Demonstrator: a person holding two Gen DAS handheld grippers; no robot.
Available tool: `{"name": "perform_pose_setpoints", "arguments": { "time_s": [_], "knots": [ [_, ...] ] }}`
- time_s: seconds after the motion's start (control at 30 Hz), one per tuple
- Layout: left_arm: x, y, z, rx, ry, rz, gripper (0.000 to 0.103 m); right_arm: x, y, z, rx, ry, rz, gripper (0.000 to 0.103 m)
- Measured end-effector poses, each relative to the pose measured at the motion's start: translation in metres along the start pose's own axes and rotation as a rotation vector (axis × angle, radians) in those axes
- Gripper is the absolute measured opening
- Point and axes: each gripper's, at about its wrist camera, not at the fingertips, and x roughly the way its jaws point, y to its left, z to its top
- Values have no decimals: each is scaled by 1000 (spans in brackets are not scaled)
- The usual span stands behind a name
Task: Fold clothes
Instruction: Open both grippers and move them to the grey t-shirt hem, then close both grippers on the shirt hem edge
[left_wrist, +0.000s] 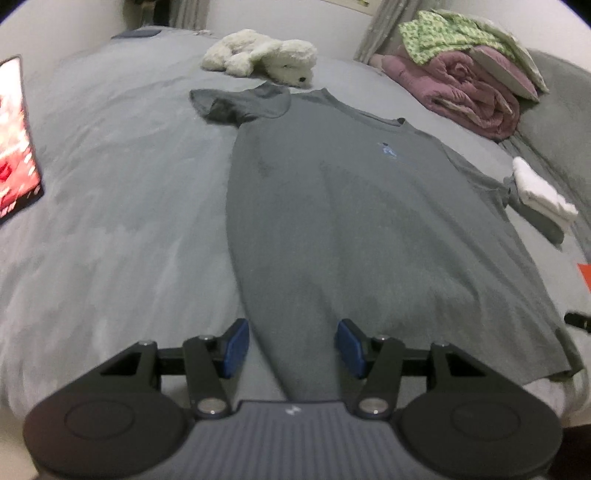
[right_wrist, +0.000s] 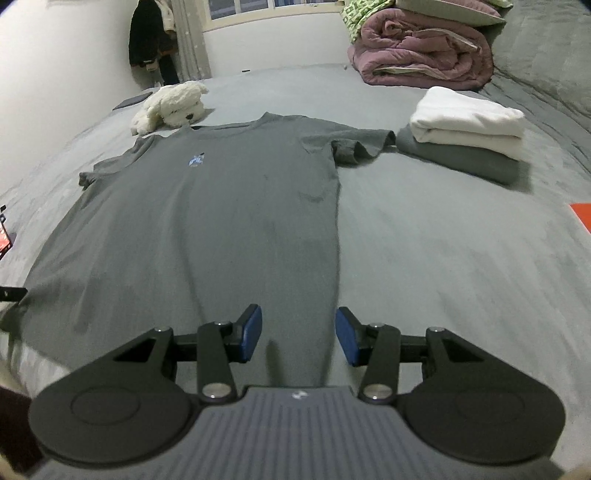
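Both sets of jaws stand apart with nothing pinched; the left gripper (left_wrist: 291, 349) hangs over the shirt's near-left hem, the right gripper (right_wrist: 299, 339) over its near-right hem, each straddling a side edge, likely so either can take a bottom corner.

The bed (right_wrist: 443, 266) carries everything; the shirt (right_wrist: 207, 221) lies on it face up and spread flat, collar away from the grippers, sleeves out to both sides, which suits a first fold, none of which is made yet.

Beyond the shirt's collar, to the right, sits a rolled pink quilt (right_wrist: 421, 51), kept clear of the working space; just beside the shirt's right sleeve lies a stack (right_wrist: 469, 136) of folded clothes, white on grey, presumably finished pieces; beyond the collar's left rests a plush dog (right_wrist: 173, 105).
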Motion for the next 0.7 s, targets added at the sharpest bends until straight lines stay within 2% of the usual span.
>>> {"name": "perform_pose_setpoints", "arguments": {
  "time_s": [0.2, 0.43, 0.57, 0.7],
  "knots": [
    [-21, 0, -30, 52, -47, -15, 55, -25, -8, -31, 22, -10, -3, 49],
    [-30, -12, -69, 197, -138, 55, 55, -40, 7, -64, -31, -33, -15, 49],
    [-35, -14, -83, 197, -184, 75, 55, -42, 13, -79, -30, -57, -28, 49],
    [-33, -19, -87, 202, -209, 107, 55, -37, 19, -79, -53, -94, -62, 49]
  ]
}}
